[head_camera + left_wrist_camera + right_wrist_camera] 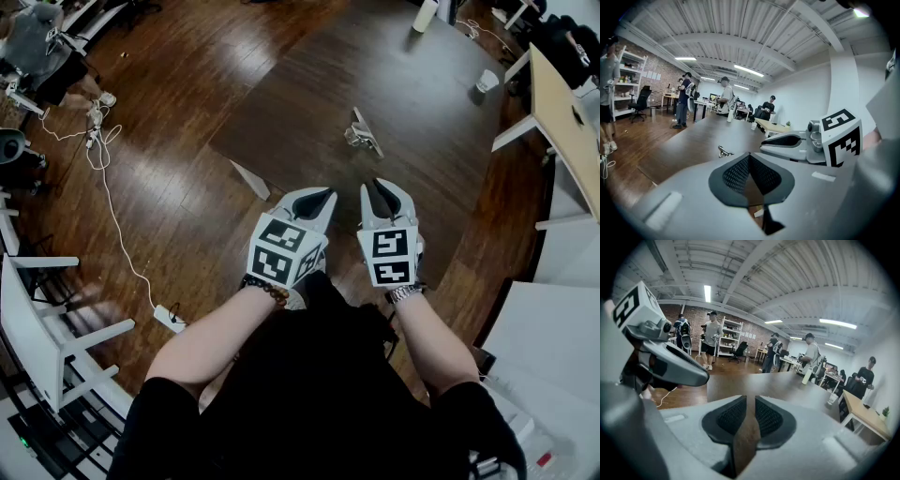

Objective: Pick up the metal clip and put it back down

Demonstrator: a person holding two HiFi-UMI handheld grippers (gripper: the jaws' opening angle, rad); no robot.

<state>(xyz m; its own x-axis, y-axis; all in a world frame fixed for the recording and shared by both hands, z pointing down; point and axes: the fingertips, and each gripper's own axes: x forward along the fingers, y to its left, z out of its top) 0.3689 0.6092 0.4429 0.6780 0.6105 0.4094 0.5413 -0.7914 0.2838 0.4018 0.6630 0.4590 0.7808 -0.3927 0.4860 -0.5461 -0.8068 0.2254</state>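
The metal clip (364, 131) lies on the dark wooden table (422, 94), a short way beyond both grippers. It also shows small in the left gripper view as the clip (724, 151), ahead and a little left of the jaws. My left gripper (314, 202) (749, 157) is held over the table's near edge, its pads touching at the tip and nothing in them. Beside it, my right gripper (384, 197) (750, 399) has a narrow gap between its pads, with nothing in it. Neither gripper touches the clip.
A white bottle (426, 15) and a white cup (487, 81) stand at the table's far side. A light wooden table (562, 103) is at the right. A white cable (112, 206) and power strip (169, 319) lie on the floor at left. People stand in the background.
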